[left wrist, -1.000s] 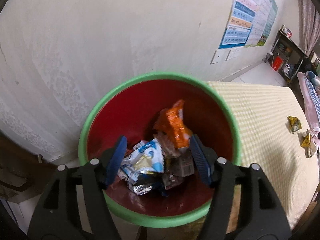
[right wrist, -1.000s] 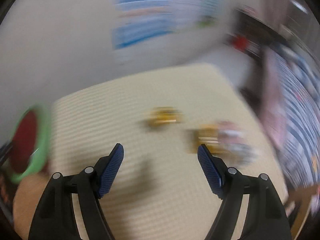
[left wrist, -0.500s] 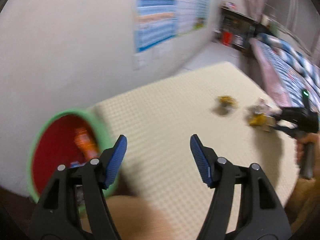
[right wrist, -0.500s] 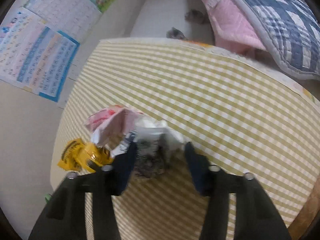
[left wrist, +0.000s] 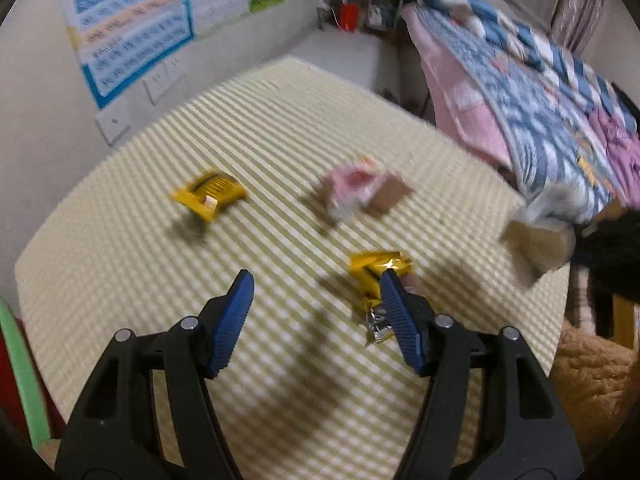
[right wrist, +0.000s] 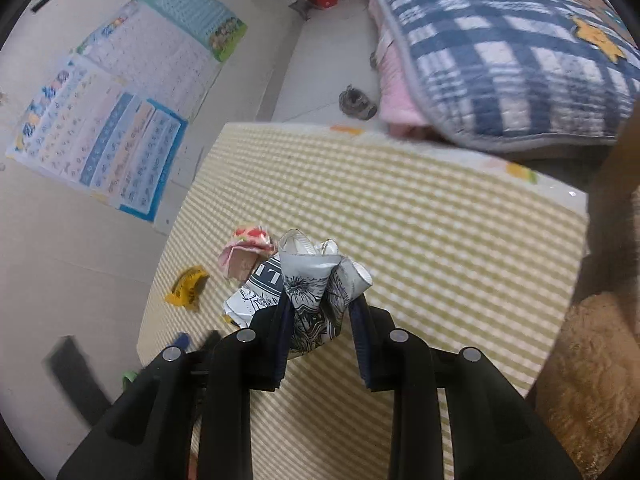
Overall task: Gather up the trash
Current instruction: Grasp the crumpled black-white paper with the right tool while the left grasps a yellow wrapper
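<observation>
My left gripper (left wrist: 316, 280) hangs open over a yellow checked table (left wrist: 280, 128) with nothing between its fingers. A gold foil wrapper (left wrist: 374, 268) lies just beyond its right finger. Farther off are a yellow wrapper (left wrist: 206, 196) and a pink crumpled packet (left wrist: 356, 190). My right gripper (right wrist: 320, 304) is shut on a crumpled white paper with black flower print (right wrist: 308, 280), held above the table. In the left wrist view that paper (left wrist: 536, 232) shows blurred at the right edge. The pink packet (right wrist: 246, 248) and yellow wrapper (right wrist: 186, 286) lie behind it.
The green rim of a red bin (left wrist: 18, 368) shows at the left edge of the table. A bed with a blue and pink quilt (right wrist: 500, 48) stands beyond the table. Posters (left wrist: 132, 28) hang on the wall. A brown fuzzy cover (right wrist: 592, 380) lies at the right.
My left gripper swung from above the bin of wrappers to over the table, still open. My right gripper closed on the crumpled white paper and lifted it off the table.
</observation>
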Available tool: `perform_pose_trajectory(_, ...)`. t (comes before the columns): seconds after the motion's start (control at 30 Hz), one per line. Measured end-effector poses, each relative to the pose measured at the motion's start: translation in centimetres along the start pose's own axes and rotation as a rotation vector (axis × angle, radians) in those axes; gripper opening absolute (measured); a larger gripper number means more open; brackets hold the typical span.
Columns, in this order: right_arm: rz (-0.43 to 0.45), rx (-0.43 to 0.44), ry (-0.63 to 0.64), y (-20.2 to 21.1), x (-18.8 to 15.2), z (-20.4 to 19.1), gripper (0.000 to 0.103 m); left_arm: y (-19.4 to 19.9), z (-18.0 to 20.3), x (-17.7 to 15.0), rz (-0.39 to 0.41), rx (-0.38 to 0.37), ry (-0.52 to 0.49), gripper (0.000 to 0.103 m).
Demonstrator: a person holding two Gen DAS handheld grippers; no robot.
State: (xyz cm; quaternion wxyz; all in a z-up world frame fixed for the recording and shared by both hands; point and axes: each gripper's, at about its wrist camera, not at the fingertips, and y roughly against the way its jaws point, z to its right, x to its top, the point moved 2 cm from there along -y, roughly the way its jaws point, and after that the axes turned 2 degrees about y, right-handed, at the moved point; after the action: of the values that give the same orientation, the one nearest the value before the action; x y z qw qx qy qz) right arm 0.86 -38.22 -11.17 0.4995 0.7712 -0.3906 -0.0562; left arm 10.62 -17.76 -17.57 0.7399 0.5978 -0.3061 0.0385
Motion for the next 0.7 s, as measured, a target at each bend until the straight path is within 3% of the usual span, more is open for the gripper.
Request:
perform_pose_trajectory(0.1, 0.015, 0.045, 0.002, 0.7, 0.2, -0.9, 0.027, -1.4, 1.0, -0.4, -0.052, -0.02, 0.005, 0.062)
perform_pose_trajectory(0.37, 0.02, 0.098, 0.016, 0.8, 0.6, -2.5, 0.027, -1.9, 4.0, -0.6, -0.064, -0.088, -0.017, 0.061)
perform_pose_trajectory(0.43, 0.027, 0.106, 0.018, 1.5, 0.5, -2.4, 0.028, -2.3, 5.0, -0.8, -0.073, -0.095, -0.036, 0.052)
perform_pose_trajectory(0.5, 0.034, 0.109, 0.022, 1.7, 0.6, -2.5, 0.028, -2.7, 5.8, -1.2, -0.087, -0.094, -0.062, 0.031)
perform_pose_trajectory(0.57, 0.04, 0.113, 0.025, 2.0, 0.6, -2.6, 0.028, -2.9, 6.4, -1.6, -0.095, -0.105, -0.072, 0.017)
perform_pose_trajectory(0.7, 0.051, 0.114, 0.044, 2.6, 0.4, -2.7, 0.028, -1.6, 5.6, -1.9, -0.077, -0.093, -0.056, 0.012)
